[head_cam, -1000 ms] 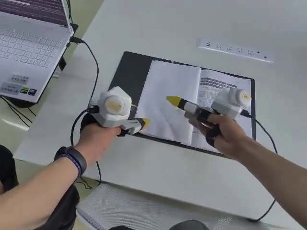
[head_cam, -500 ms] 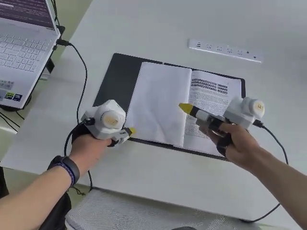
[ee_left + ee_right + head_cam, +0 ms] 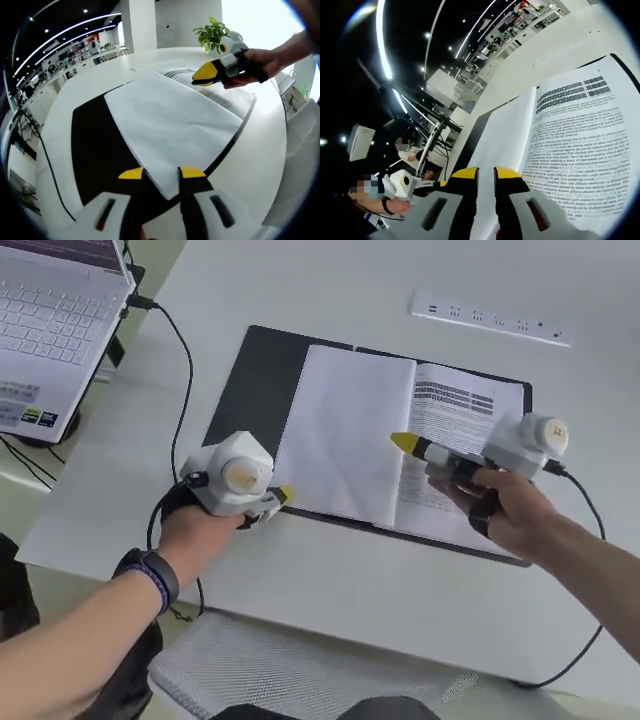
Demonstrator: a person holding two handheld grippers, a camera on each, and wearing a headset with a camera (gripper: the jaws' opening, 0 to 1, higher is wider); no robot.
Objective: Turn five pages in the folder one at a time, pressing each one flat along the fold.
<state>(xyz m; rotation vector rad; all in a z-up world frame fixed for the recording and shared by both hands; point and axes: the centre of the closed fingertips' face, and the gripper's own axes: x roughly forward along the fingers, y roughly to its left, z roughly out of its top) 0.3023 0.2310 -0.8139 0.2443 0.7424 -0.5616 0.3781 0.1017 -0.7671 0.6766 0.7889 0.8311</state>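
The black folder (image 3: 250, 380) lies open on the white table. A blank white page (image 3: 345, 430) lies flat on its left half, and a printed page (image 3: 465, 440) on its right. My left gripper (image 3: 283, 495) rests at the folder's front edge by the blank page's near corner. Its jaws (image 3: 161, 174) stand slightly apart, open, with the page corner (image 3: 167, 185) below the gap. My right gripper (image 3: 405, 443) hovers at the fold, its yellow tips together, shut on nothing. Its own view looks along the fold between the blank page (image 3: 505, 135) and the printed page (image 3: 580, 125).
A laptop (image 3: 50, 320) sits at the far left, with a black cable (image 3: 185, 370) running past the folder's left side. A white power strip (image 3: 490, 322) lies behind the folder. The table's near edge (image 3: 330, 625) runs just below both hands.
My right gripper has drawn back to the right, from over the blank page to the fold. My left gripper has stayed at the folder's front edge. The head camera has shifted.
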